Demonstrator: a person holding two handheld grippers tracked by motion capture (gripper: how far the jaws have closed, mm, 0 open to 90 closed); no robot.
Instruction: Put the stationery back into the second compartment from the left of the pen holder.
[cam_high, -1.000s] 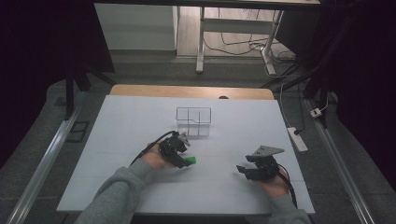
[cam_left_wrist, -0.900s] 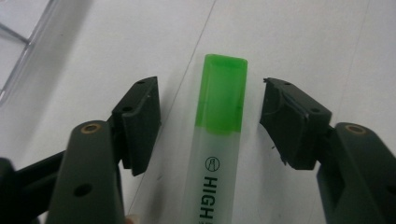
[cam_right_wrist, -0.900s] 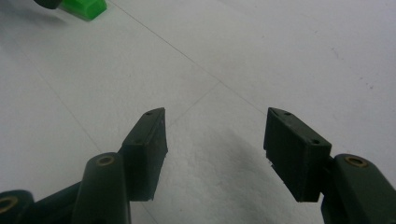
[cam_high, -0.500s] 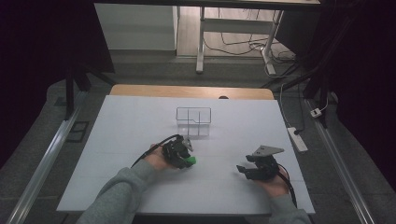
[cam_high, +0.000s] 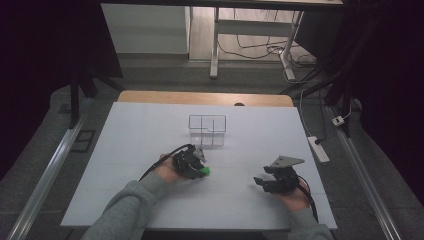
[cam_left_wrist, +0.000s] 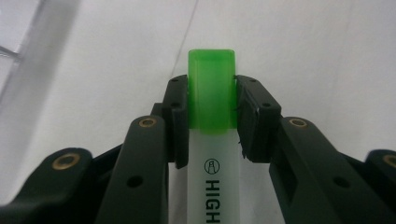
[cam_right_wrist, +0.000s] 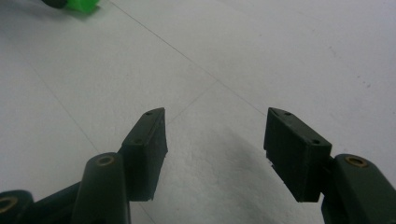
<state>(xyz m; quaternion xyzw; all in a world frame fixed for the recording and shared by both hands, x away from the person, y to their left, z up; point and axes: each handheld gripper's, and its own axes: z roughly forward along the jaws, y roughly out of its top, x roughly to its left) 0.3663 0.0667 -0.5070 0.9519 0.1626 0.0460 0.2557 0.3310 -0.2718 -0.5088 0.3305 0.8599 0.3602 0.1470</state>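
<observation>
L gripper (cam_left_wrist: 211, 100) jaws have just closed on highlighter (cam_left_wrist: 211, 140), pads at its green cap. R gripper (cam_right_wrist: 215, 135) sits open w/ nothing between, right of highlighter.

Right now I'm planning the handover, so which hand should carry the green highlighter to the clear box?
Left. The left gripper has just closed its jaws on the highlighter; the right gripper stands open over bare table.

Highlighter (cam_left_wrist: 211, 140) before box (cam_high: 207, 131) (on table (cam_high: 125, 150))
</observation>
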